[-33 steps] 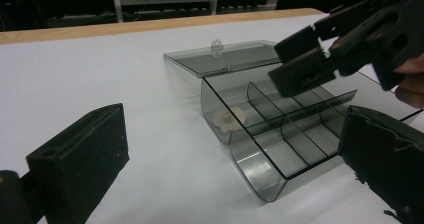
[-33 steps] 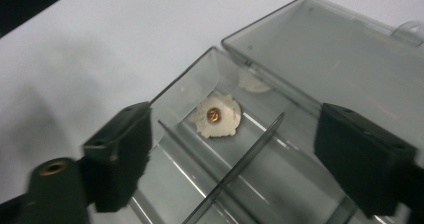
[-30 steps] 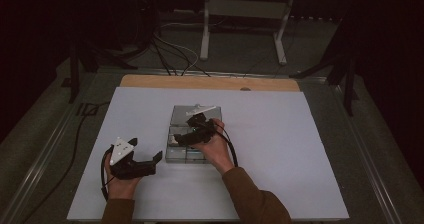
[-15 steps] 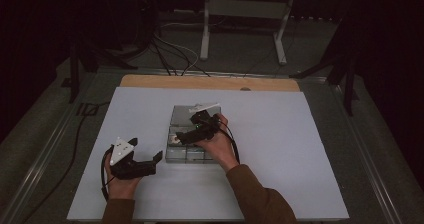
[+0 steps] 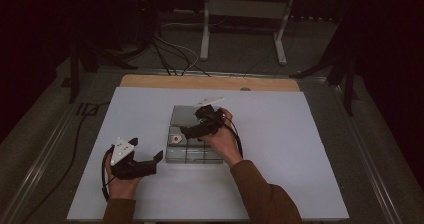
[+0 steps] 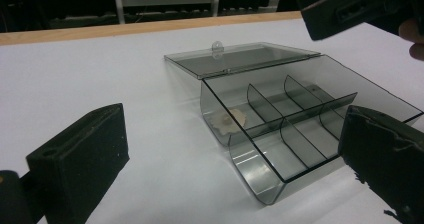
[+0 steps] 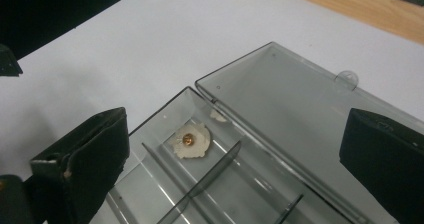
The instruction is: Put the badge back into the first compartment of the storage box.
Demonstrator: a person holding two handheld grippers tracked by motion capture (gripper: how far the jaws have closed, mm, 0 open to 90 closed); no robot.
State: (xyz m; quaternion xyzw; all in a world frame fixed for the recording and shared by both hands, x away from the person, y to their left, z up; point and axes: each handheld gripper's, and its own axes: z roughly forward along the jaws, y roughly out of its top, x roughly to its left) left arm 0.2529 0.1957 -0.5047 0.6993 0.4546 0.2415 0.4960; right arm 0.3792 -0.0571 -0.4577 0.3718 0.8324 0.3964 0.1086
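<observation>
The right gripper [image 5: 186, 132] hovers over the clear compartment box [image 5: 194, 154] on the worktop [image 5: 300, 149], jaws just spread wide and empty — a small white flower-shaped piece [image 7: 190, 140] lies in a corner compartment. The left gripper [image 5: 159, 156], also spread, rests beside the box.

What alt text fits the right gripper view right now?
A small white flower-shaped piece with a gold centre lies in a corner compartment of an open clear box on a white table, between the right gripper's open jaws.

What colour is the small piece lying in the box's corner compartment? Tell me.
Cream-white piece with a gold centre; right gripper view.
</observation>
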